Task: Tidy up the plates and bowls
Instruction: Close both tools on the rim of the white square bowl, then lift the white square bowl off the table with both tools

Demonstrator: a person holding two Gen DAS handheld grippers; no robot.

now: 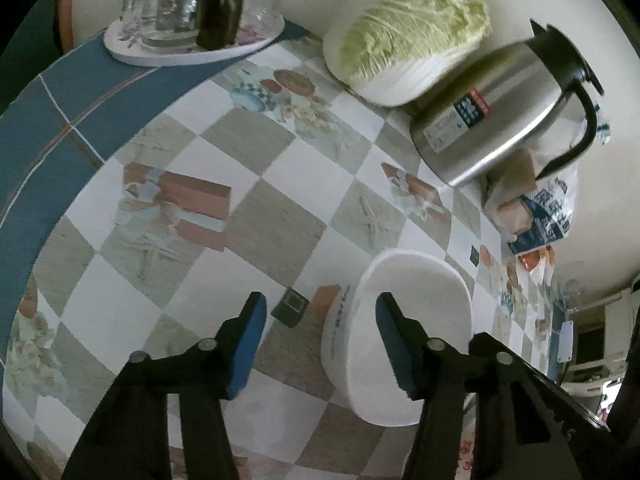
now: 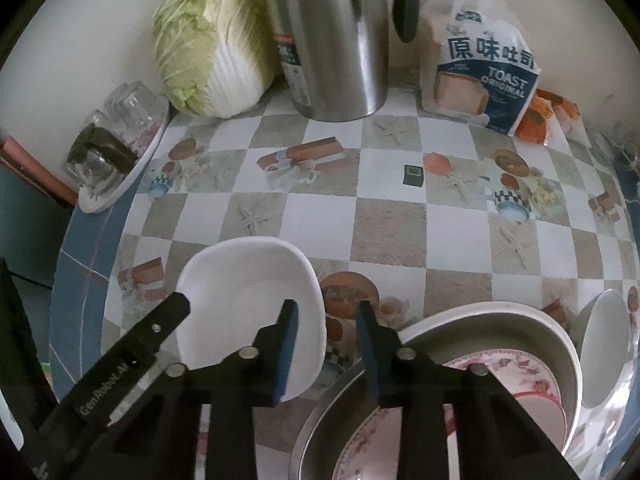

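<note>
- white dish [image 1: 404, 344] sits lower centre-right of the left wrist frame, its near rim between the left gripper [image 1: 320, 344] pads, jaws half open, nothing clamped.
- right gripper [image 2: 326, 348], narrowly parted and empty, straddles that dish's right edge.

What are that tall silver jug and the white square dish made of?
The jug looks like brushed stainless steel: a grey sheen with streaky reflections, and a black handle, probably plastic. The white square dish looks like glazed ceramic or melamine: smooth, opaque, softly glossy. The pictures alone cannot settle which.

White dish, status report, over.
Left gripper open, straddling white dish rim. Right gripper open, empty, beside it. Metal basin of plates close by.
</note>
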